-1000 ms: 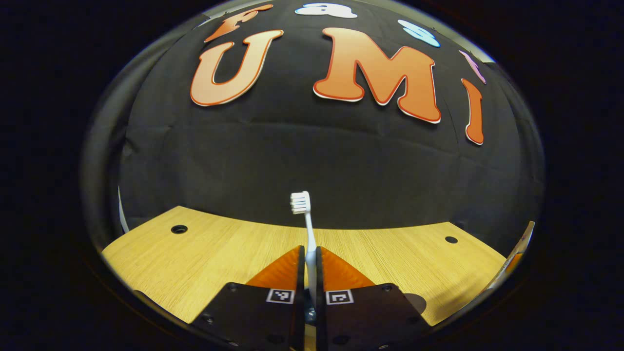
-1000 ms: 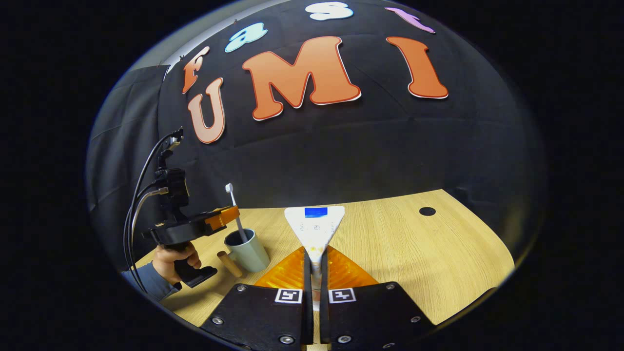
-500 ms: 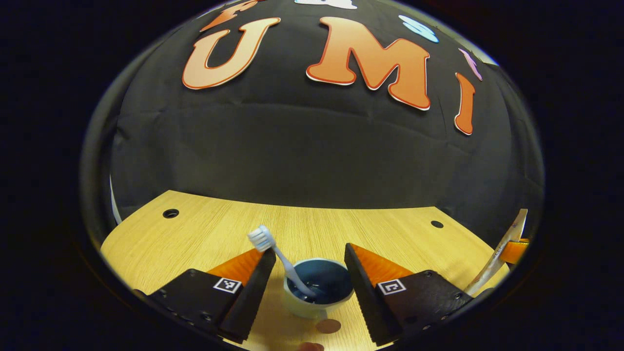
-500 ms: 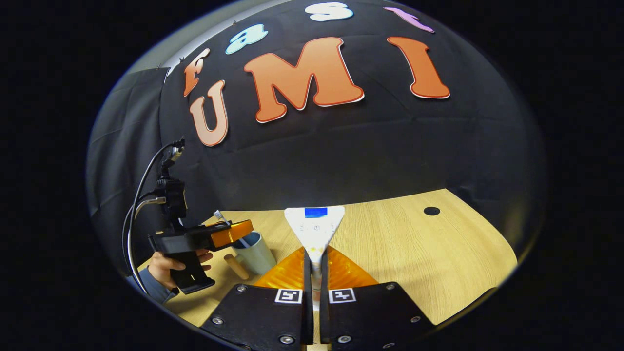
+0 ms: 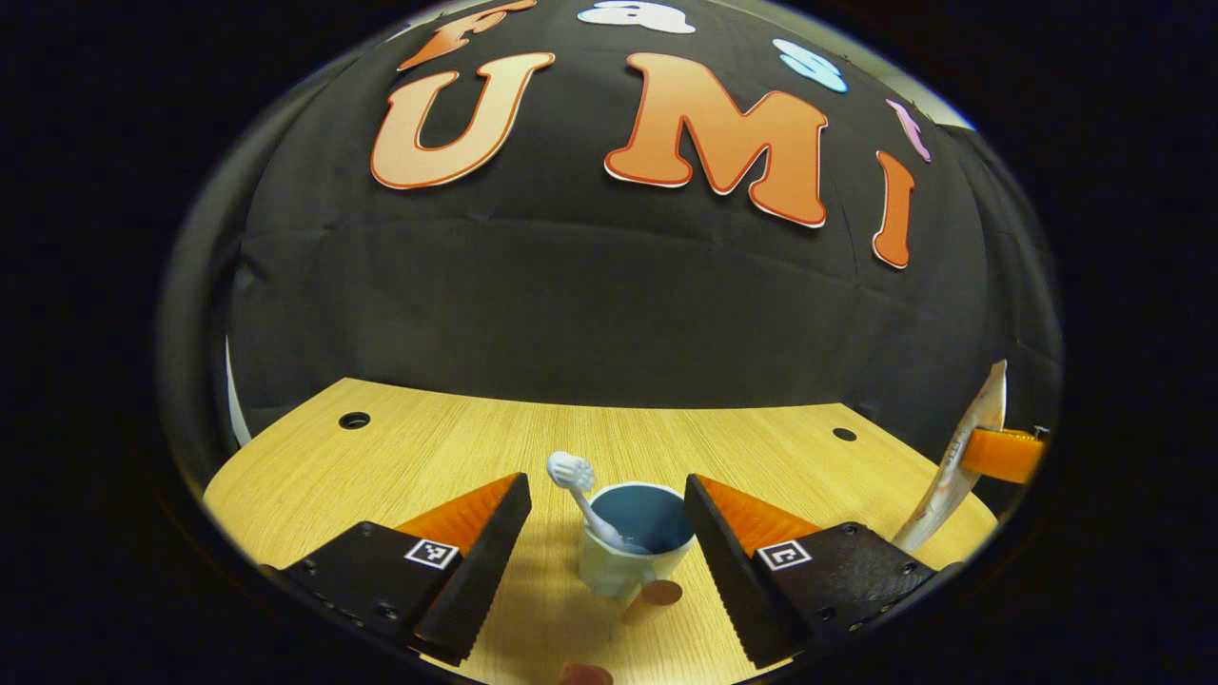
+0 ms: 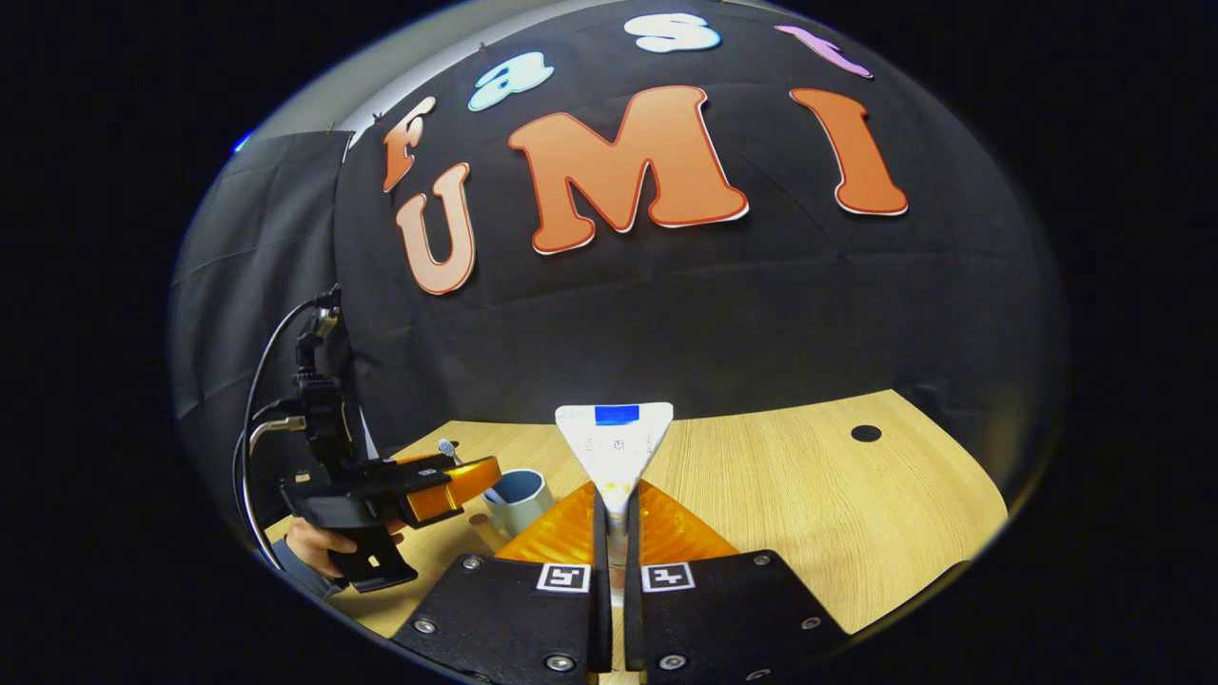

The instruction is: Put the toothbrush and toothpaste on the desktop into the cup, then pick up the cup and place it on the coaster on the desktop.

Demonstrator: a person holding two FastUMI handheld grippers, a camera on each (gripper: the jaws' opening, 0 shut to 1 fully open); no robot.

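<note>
On the pale wooden bench (image 5: 457, 457), a white toothbrush (image 5: 588, 502) leans inside the pale green cup (image 5: 623, 550), between the left gripper (image 5: 607, 518)'s wide-spread, empty fingers. The right gripper (image 6: 615, 509)'s fingers pinch the white toothpaste tube (image 6: 615, 440); it should be lowered upright over the cup, clear of the brush.

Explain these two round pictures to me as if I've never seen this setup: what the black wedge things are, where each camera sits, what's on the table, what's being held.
No robot here: a person holds a two-finger gripper in each hand, and a fisheye camera rides on each, looking forward along its fingers. The black wedges at the bottom of each picture are those fingers.

In the left gripper view, the left gripper is open, one finger on either side of a pale cup standing on the wooden desktop. A white toothbrush leans inside the cup, bristles up.

In the right gripper view, the right gripper is shut on a white toothpaste tube, which points forward. Off to that picture's left you see the other gripper, the hand holding it, and the cup.
</note>
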